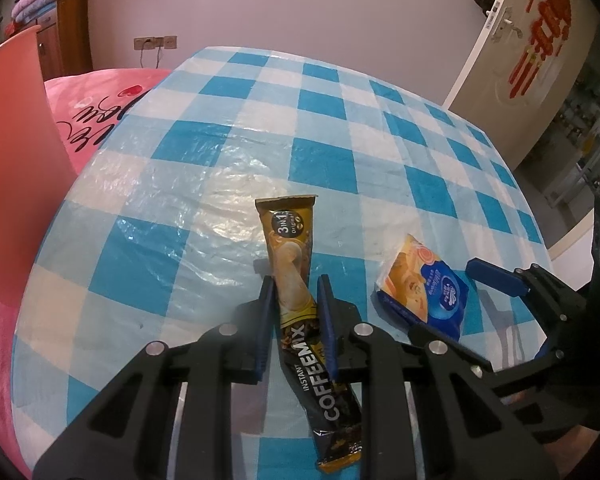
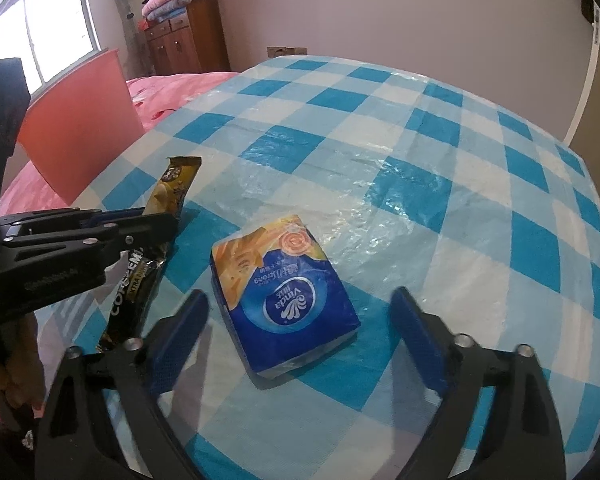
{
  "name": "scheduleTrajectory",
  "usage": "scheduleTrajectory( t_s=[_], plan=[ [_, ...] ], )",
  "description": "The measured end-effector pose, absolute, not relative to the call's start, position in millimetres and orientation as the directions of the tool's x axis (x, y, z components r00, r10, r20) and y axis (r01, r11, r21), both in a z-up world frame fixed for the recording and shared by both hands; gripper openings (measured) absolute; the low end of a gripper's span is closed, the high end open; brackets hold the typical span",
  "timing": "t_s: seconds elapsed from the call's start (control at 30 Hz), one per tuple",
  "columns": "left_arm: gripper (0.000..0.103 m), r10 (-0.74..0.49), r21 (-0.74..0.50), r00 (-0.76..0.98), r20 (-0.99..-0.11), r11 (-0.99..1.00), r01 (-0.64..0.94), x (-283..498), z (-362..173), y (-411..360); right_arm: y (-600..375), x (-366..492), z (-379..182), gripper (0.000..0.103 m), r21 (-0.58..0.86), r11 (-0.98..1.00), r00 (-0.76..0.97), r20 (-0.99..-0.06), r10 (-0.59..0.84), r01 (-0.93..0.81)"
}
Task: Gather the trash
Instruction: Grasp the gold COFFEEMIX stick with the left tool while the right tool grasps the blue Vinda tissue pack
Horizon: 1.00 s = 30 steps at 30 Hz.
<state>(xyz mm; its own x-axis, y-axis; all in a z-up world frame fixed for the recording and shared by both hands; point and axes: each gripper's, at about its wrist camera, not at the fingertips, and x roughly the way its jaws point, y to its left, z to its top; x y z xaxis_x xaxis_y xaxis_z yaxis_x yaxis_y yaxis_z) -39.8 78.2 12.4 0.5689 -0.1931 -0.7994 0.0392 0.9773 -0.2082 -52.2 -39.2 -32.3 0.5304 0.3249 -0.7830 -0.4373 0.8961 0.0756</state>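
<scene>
**Left wrist view: coffee sachet gripped, tissue pack next**

Item 1. Coffee sachet (image 1: 296, 300), a long gold and black stick lying on the table (image 1: 260, 120). The left gripper (image 1: 296, 296) is closed on its middle, blue pads pressing both long edges, so the ends stick out ahead and behind. Readable print: "3 in 1", "Original", "INSTANT COFFEEMIX". Grip at the midpoint looks chosen to keep the limp stick balanced when lifted.

Item 2. Tissue pack (image 2: 286, 298), a flat blue and orange soft pack, lying on the table just beside the sachet, apart from it. Readable print: "Vinda", seen upside down, with smaller script above it too small to read. The right gripper (image 2: 300, 320) straddles the pack with its fingers (image 2: 188, 320) spread wide on either side, not touching it; nothing is held. The wide stance suits the pack's width.

Item 3. Table covering: blue and white check cloth under a clear, wrinkled plastic sheet.

Status, judged: one piece of trash secured, second lined up for grasp. No bin is visible.
</scene>
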Motion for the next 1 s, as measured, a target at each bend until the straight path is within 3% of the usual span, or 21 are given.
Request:
scheduleTrajectory(
  t_s=[0.37,0.63,0.93,1.0],
  plan=[
    [0.023,-0.222,-0.229,0.577,-0.786,0.971,0.062,-44,13,84,-33,-56,-32,0.071,0.014,0.891,0.55,-0.783,0.291,-0.453],
    [0.023,-0.251,-0.25,0.57,-0.783,0.965,0.081,-45,12,88,-36,-59,-30,0.051,0.037,0.895,0.559,-0.769,0.31,-0.446],
    [0.023,-0.277,-0.26,0.549,-0.789,0.959,0.111,-46,8,87,-42,-60,-29,0.042,0.083,0.898,0.555,-0.76,0.338,-0.433],
    [0.028,-0.274,-0.249,0.543,-0.794,0.961,0.121,-46,7,84,-43,-60,-29,0.041,0.089,0.899,0.556,-0.759,0.34,-0.429]
  ],
)
